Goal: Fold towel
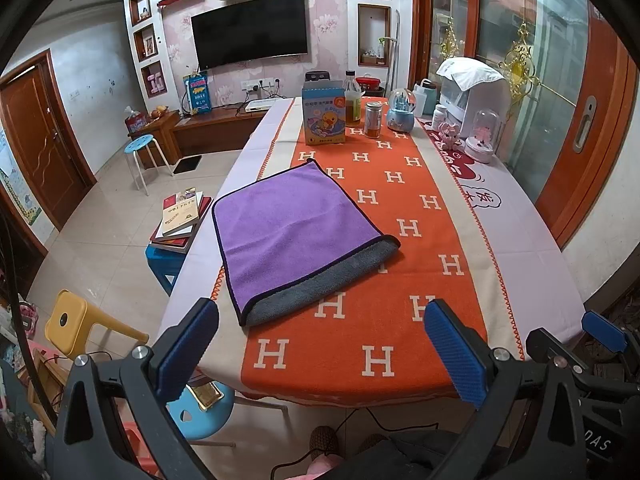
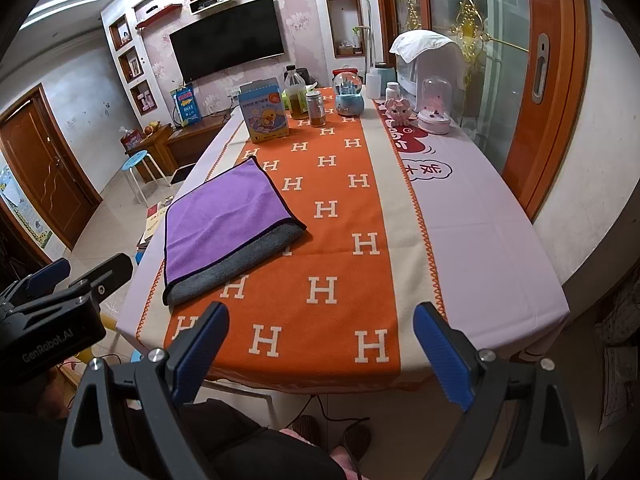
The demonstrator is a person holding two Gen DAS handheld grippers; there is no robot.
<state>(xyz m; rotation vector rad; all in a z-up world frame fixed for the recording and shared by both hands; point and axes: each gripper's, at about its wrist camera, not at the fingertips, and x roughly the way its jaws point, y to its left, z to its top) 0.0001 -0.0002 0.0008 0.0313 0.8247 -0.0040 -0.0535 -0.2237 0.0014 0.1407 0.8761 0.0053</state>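
1. Left gripper [image 1: 322, 354]: jaws spread wide, nothing held, hovering at the near edge of the tabletop [image 1: 520, 240].
2. Right gripper [image 2: 320, 354]: likewise spread and empty, held off the near edge, just beside the left one.
3. Towel [image 1: 292, 228]: purple face up, grey underside showing along the near hem, lying flat on the left part of the orange H-patterned runner [image 1: 400, 320], apart from both grippers. Appears already folded once; upper layer slightly offset from the lower.
4. Recommended for the next fold: take the two near corners, one per gripper, pinching both layers together; lift low and carry evenly to the far edge; align hems before release to avoid skew.
5. Risk: runner may drag or wrinkle if pinched with the towel.
6. Far end of tabletop: duck-printed box [image 1: 323, 114], bottle [image 1: 352, 100], snow globe [image 1: 401, 112], well apart from the towel.
7. Room: wall television [image 1: 250, 30], tiled floor, stools at left.
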